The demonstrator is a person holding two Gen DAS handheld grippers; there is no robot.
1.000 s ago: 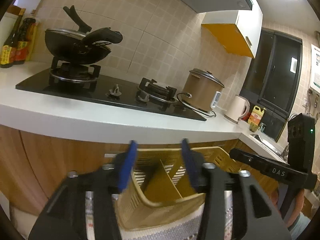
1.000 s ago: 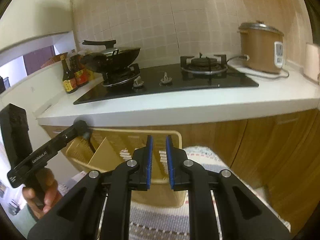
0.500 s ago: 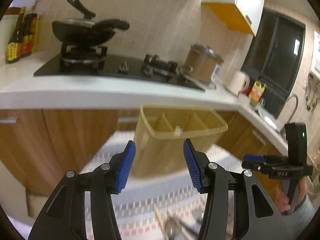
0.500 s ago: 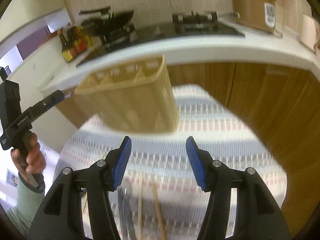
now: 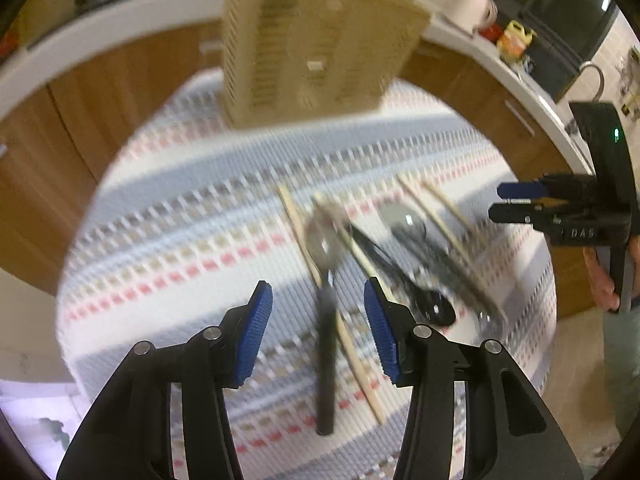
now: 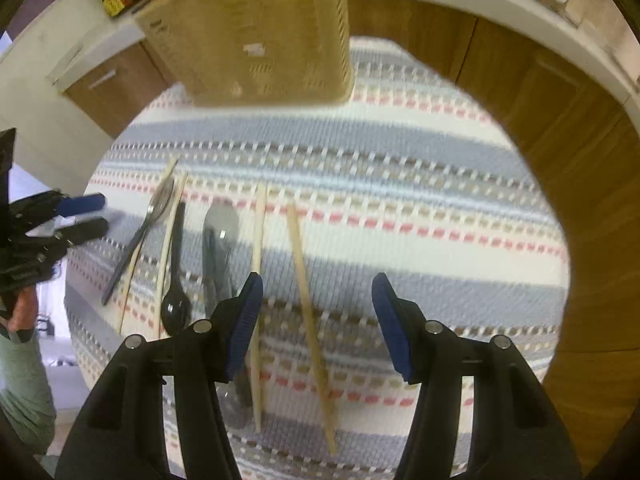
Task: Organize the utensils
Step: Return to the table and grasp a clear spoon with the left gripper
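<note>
Both tongs, left (image 5: pixel 318 326) and right (image 6: pixel 316 314), hang wide apart, holding nothing. Under them, spoons (image 5: pixel 326 240) and chopsticks (image 6: pixel 308 296) lie side by side on the striped cloth (image 6: pixel 400 200). Farther back stands the yellow basket (image 6: pixel 256 36).

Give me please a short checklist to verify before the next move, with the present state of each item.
1. Left claw open and empty: ok.
2. Right claw open and empty: ok.
3. Utensil between the left claw's fingers: ok, the black-handled spoon lies there.
4. Chopstick between the right claw's fingers: ok.
5. Slotted basket upright on the striped cloth, apart from the utensils: ok.
6. Exact overlap of the utensils: cannot tell, the pictures are blurred.
</note>
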